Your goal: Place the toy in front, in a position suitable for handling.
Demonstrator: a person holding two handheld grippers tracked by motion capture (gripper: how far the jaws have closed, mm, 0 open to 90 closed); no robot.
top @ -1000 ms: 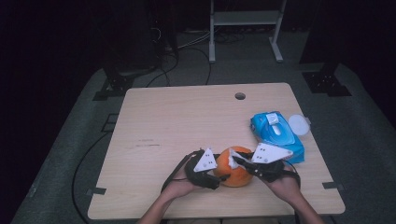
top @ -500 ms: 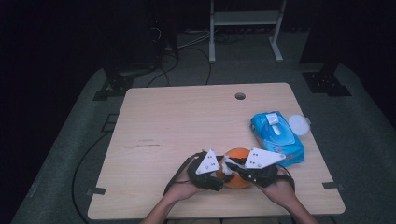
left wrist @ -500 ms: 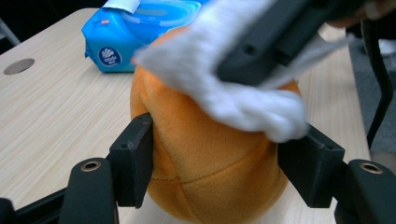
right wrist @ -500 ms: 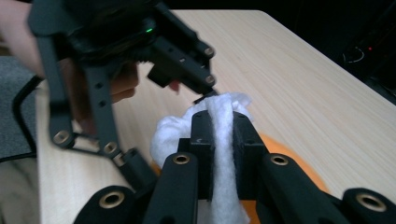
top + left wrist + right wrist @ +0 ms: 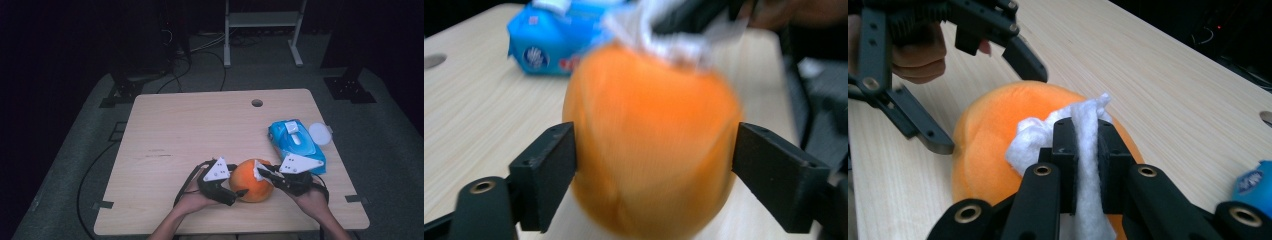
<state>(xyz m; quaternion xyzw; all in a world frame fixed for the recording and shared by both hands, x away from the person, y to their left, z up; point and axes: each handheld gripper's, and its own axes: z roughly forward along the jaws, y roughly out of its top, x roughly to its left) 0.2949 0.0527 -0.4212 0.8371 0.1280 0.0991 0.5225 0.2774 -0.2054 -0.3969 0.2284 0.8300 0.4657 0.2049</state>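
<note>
The orange ball (image 5: pixel 251 180) is sitting near the table's (image 5: pixel 190 130) front edge, between the left gripper's (image 5: pixel 651 165) jaws, which have just been opening and are now flanking it. The right gripper (image 5: pixel 1083 150) is pinching a white wipe (image 5: pixel 1083 125) against the ball's top, the blue wipes pack (image 5: pixel 295 142) lying just beyond

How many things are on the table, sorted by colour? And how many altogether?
Orange: 1, the round orange thing
Blue: 1, the blue wipes pack
White: 2, the white wipe and the white round lid
Black: 2, the left gripper and the right gripper
Total: 6
</note>
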